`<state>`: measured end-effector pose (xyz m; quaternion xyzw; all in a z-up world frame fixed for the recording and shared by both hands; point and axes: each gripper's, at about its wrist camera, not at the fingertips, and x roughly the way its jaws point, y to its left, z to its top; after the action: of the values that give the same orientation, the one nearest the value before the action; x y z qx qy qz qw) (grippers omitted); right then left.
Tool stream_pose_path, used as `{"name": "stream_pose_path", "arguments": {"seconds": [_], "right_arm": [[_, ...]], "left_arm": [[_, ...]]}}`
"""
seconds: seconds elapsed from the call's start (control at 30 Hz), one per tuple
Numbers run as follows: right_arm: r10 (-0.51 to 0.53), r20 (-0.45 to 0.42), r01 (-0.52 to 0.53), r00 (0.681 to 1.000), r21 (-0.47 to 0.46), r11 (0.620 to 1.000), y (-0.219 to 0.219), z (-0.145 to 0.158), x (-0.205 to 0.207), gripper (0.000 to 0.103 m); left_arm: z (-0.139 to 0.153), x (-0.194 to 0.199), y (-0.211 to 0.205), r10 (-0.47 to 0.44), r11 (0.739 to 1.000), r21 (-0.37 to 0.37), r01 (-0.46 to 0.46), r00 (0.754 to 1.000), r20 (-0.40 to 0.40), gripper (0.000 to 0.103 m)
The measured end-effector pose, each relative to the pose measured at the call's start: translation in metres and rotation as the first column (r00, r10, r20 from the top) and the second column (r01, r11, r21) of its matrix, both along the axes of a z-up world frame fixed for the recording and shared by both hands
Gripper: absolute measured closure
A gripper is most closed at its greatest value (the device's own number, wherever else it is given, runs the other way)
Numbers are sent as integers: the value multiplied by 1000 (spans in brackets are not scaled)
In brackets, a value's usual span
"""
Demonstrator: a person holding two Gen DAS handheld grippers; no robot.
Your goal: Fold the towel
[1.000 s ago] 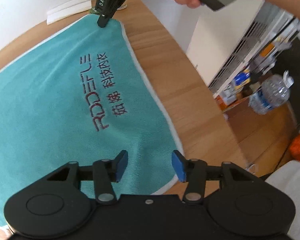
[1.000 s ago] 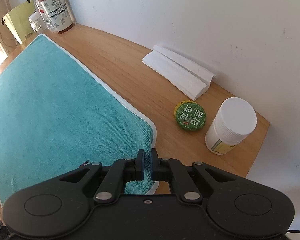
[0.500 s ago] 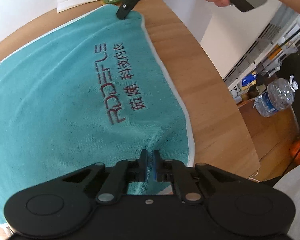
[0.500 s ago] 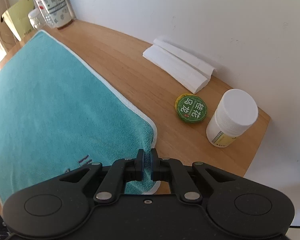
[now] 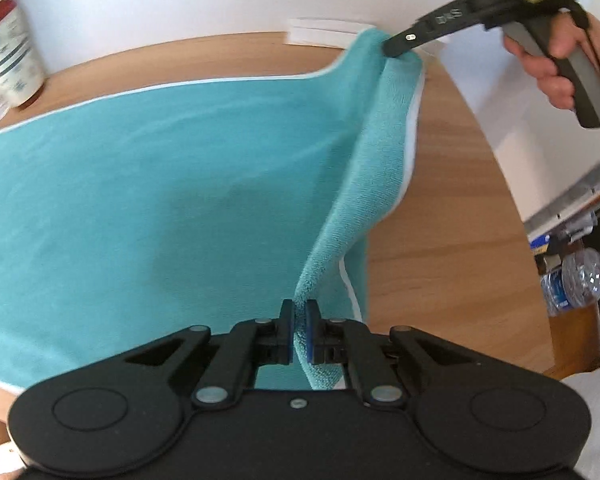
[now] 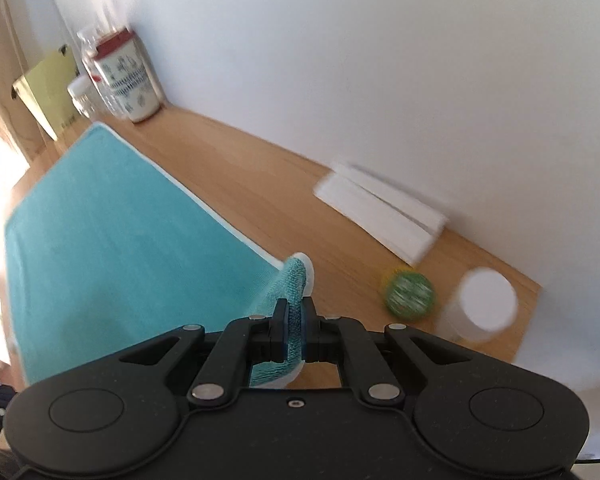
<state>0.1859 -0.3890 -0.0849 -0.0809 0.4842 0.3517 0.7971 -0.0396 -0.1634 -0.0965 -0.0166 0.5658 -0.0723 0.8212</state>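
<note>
While half a second ago it lay flat, the towel [image 5: 140, 184] edge now hangs lifted, both the left gripper [image 5: 299, 330] and the right gripper [image 6: 294, 330] clenched on corners, right one at one o'clock.

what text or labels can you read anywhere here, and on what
"DAS", faint and partly blurred: on the black finger of the right gripper.
Green round tin: label too blurred to read.
Patterned jar: print unreadable.
Water bottle: label too small.
Towel: no text showing.
</note>
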Motion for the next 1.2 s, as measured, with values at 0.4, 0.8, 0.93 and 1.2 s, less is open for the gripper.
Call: {"name": "stream_pose_path", "arguments": {"seconds": [0.4,0.8,0.93,1.2], "right_arm": [[-38,8,38,999,11,999,149,37,-10,98],[-59,-25,59,998,-7,998,310,35,-18,98],[-22,-29,22,999,-13,1000,359,35,-15,98],[68,-47,-68,997,-11,998,448,30,-2,98]], "left_arm": [[16,-9,166,15,983,-184,-7,999,41,98],[20,-10,319,35,969,-245,-24,999,42,98],[22,-12,354,53,968,-250,-38,997,57,99],[20,-18,420,141,963,-238,-128,989,38,99]]}}
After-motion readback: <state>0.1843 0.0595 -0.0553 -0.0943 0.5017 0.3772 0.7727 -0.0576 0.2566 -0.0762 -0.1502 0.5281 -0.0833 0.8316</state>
